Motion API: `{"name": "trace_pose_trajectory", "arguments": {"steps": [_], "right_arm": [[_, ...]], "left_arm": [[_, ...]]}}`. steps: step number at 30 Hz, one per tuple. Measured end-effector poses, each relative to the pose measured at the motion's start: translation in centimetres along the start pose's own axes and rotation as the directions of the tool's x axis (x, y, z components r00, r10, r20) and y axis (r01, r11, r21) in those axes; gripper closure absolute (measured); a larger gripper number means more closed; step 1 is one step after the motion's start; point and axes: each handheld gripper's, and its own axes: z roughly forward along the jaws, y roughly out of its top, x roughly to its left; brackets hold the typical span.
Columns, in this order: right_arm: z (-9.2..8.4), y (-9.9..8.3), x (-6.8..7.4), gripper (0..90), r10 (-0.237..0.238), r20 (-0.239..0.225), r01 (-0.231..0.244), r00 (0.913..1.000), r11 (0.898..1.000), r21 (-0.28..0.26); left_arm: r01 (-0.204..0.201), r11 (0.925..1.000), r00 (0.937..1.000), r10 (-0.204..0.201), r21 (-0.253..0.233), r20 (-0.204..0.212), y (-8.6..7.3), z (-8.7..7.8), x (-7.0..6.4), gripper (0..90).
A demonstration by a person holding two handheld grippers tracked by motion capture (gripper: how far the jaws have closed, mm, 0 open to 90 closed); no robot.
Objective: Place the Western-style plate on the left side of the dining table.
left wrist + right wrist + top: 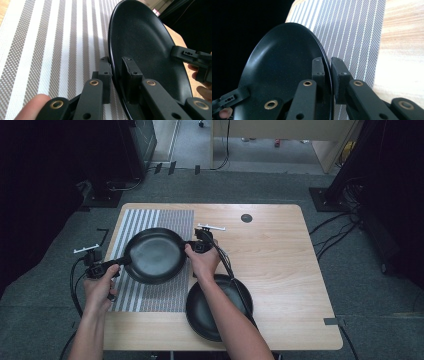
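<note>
Fingers of both grippers (pixel 107 268) (pixel 192 247) clamp plate (pixel 155 256) rim over placemat (pixel 150 220).

The black plate (pixel 155 255) is round, matte and shallow, with a broad flat middle and a low, gently upturned rim. In the high view it sits left of centre, over the striped part of the frame, lying close to level with its hollow side up and a soft sheen across the bottom. It is pinched at two opposite rim points, one at its left edge, one at its right. In the left gripper view the plate (pixel 147 50) fills the right half, seen edge-on and steep; in the right gripper view the plate (pixel 284 70) fills the lower left.
</note>
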Motion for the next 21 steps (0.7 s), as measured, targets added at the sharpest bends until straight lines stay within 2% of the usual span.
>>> {"name": "trace_pose_trajectory", "arguments": {"steps": [8,10,15,21], "right_arm": [[2.3,1.0,-0.3,82.1,0.005,0.033,-0.005,0.9994,1.0,0.007],[3.1,1.1,-0.4,81.7,0.016,0.059,-0.016,0.9982,1.0,-0.002],[4.1,1.1,-0.7,81.6,0.036,0.061,-0.036,0.9975,0.999,0.005],[5.2,0.9,-0.8,81.8,0.072,0.06,-0.074,0.9955,0.997,0.023]], "left_arm": [[0.021,0.9997,0.9997,-0.021,0.012,-0.012,1.2,1.8,1.3,79.6],[0.018,0.9997,0.9996,-0.018,0.018,-0.021,1.5,2.2,1.5,79.5],[0.027,0.9993,0.9986,-0.026,0.026,-0.045,2.1,2.8,2.2,79.5],[0.062,0.998,0.9961,-0.061,0.014,-0.064,2.3,3.2,3.1,80.1]]}}
